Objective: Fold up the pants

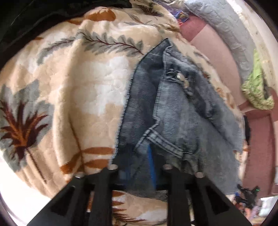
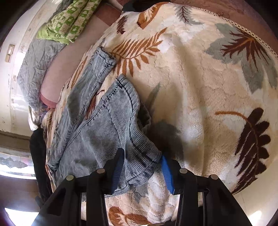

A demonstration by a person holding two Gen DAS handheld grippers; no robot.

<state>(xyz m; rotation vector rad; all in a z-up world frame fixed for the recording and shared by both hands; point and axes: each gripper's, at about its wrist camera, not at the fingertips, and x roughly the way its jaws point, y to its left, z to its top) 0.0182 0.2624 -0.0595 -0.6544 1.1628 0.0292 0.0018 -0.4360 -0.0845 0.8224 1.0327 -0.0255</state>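
Grey-blue washed denim pants [image 1: 173, 107] lie on a cream blanket with a leaf print [image 1: 78, 97]. In the left wrist view the waist end with its metal button is up front and denim drapes over my left gripper [image 1: 140, 166], hiding most of its blue pads; the jaws stand apart with cloth between them. In the right wrist view the pants [image 2: 97, 125] stretch away to the upper left, both leg hems visible. My right gripper [image 2: 142, 173] has its blue pads [image 2: 167, 173] apart, with a fold of denim lying between them.
The blanket [image 2: 199, 87] covers a bed. A pink sheet [image 1: 217, 52], a grey quilted pillow [image 2: 34, 69] and a green patterned cloth [image 2: 69, 20] lie at the bed's edge by a white wall. Dark fabric [image 1: 43, 13] lies at the far side.
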